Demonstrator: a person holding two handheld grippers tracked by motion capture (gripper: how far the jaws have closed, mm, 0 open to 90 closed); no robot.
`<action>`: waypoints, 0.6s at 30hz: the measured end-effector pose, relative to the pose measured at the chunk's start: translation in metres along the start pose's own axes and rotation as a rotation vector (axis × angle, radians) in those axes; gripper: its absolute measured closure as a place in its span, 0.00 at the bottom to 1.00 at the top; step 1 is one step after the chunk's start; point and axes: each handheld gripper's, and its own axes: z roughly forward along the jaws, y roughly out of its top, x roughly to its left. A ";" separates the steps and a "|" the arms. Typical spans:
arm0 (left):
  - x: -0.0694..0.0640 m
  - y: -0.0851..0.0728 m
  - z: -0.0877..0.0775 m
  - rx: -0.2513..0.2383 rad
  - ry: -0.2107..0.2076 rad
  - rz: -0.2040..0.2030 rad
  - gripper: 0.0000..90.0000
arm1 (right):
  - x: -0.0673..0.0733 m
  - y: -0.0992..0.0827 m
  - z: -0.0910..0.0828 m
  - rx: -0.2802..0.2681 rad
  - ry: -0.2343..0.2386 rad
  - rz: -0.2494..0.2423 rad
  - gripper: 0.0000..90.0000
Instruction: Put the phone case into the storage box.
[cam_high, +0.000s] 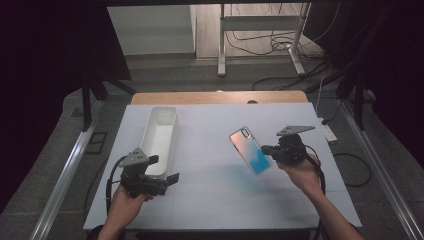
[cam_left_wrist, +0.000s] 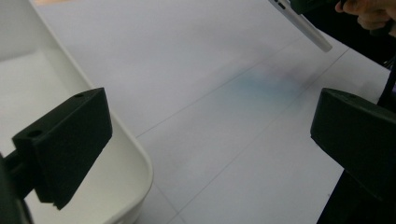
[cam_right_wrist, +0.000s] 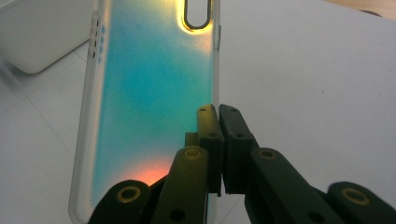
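Right gripper (cam_right_wrist: 218, 109): clamped on edge of phone case (cam_high: 250, 150), above table (cam_high: 210, 200).
Left gripper (cam_high: 162, 170): jaws wide apart, beside tray (cam_high: 159, 137).

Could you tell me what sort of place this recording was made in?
Probably a lab or data-collection workspace, not a home. A white-covered table stands between dark curtains, loose cables trail over the floor behind it by a metal stand, and the person works with handheld grippers.
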 end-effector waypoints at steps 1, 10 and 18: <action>0.000 0.002 0.003 0.003 -0.007 -0.003 0.00 | 0.000 0.000 -0.001 -0.003 0.001 0.000 0.98; 0.001 0.018 0.019 0.016 -0.057 -0.020 0.00 | 0.004 0.002 -0.003 -0.021 0.000 -0.009 0.98; 0.003 0.032 0.032 0.020 -0.106 -0.037 0.00 | 0.009 0.004 -0.001 -0.025 0.010 -0.021 0.98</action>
